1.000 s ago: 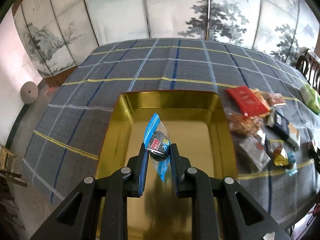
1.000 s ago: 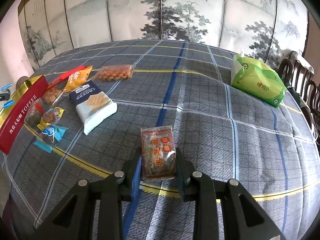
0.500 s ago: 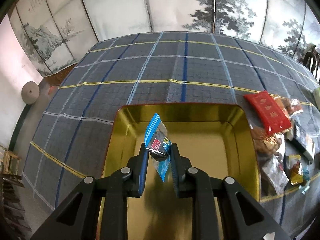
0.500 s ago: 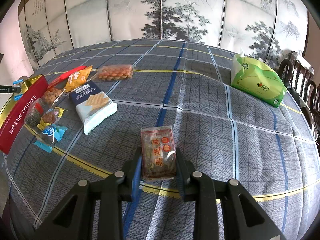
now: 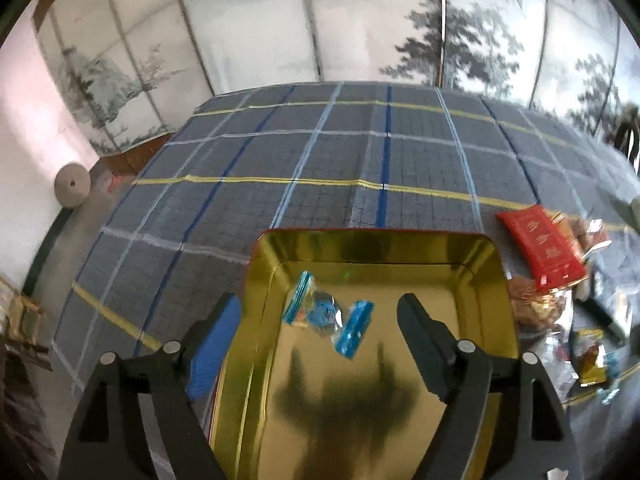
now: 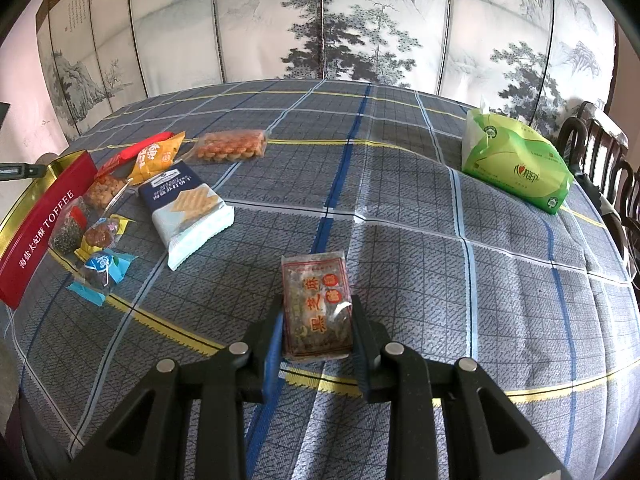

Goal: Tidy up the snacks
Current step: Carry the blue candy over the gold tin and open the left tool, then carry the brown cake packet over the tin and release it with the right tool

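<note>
2 grippers over plaid tablecloth (image 6: 400, 208): left fingers (image 5: 216, 336) spread, right fingers (image 6: 362, 344) pinching brown packet (image 6: 316, 304).

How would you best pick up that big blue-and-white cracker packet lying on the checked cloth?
Grip the blue-and-white cracker packet across its narrow width, near the middle, coming straight down from above. It lies flat and long, with bare checked tablecloth along its right edge; other snacks crowd its left.

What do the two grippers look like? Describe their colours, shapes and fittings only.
Both are black plastic with angular linkage arms and round silver pivot bolts. The left gripper has a blue ribbed pad on one finger. The right gripper shows a blue pad edge too. No cables or sleeves visible.
</note>
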Demonstrator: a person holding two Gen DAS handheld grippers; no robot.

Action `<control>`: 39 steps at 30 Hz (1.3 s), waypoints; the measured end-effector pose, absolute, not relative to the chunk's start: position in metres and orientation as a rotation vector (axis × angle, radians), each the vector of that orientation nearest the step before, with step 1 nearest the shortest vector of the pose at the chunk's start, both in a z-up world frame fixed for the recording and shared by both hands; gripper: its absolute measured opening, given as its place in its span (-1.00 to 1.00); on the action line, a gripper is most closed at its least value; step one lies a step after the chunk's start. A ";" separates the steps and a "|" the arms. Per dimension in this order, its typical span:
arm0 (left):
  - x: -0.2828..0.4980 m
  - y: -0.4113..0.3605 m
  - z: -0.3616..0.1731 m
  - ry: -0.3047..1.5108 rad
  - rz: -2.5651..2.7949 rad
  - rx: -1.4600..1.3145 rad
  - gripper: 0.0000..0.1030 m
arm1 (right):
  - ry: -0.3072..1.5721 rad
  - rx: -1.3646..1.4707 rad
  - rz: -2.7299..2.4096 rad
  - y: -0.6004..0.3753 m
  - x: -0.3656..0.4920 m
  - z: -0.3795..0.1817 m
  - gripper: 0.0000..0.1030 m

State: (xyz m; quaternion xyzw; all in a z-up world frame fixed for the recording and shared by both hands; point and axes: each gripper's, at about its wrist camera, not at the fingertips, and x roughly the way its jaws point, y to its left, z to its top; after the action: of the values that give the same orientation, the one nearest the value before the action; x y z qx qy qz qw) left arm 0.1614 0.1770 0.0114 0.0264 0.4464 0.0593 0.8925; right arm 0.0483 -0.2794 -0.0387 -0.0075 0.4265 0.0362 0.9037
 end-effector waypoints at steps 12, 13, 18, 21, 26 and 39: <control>0.015 0.183 0.052 0.827 0.048 -0.151 0.53 | 0.837 0.048 0.146 -0.259 0.051 -0.012 -0.43; 0.002 0.178 0.056 0.807 0.070 -0.116 0.70 | 0.826 0.039 0.173 -0.248 0.053 -0.005 -0.43; -0.045 0.169 0.069 0.720 0.093 -0.029 0.98 | 0.773 0.026 0.373 -0.173 0.069 0.036 -0.43; -0.052 0.171 0.068 0.767 0.084 -0.018 0.98 | 0.761 0.016 0.503 -0.118 0.081 0.052 -0.43; -0.060 0.189 0.066 0.763 0.101 -0.044 0.98 | 0.787 -0.014 0.673 -0.030 0.102 0.057 -0.43; -0.071 0.228 0.049 0.761 0.173 -0.141 0.97 | 0.941 -0.109 0.693 0.075 0.160 0.013 -0.43</control>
State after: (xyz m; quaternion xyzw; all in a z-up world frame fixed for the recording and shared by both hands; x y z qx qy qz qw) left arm -0.0712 0.2283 0.0493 -0.0685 0.3704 0.0843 0.9225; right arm 0.1597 0.0752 0.0126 -0.0515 0.4441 0.3269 0.8326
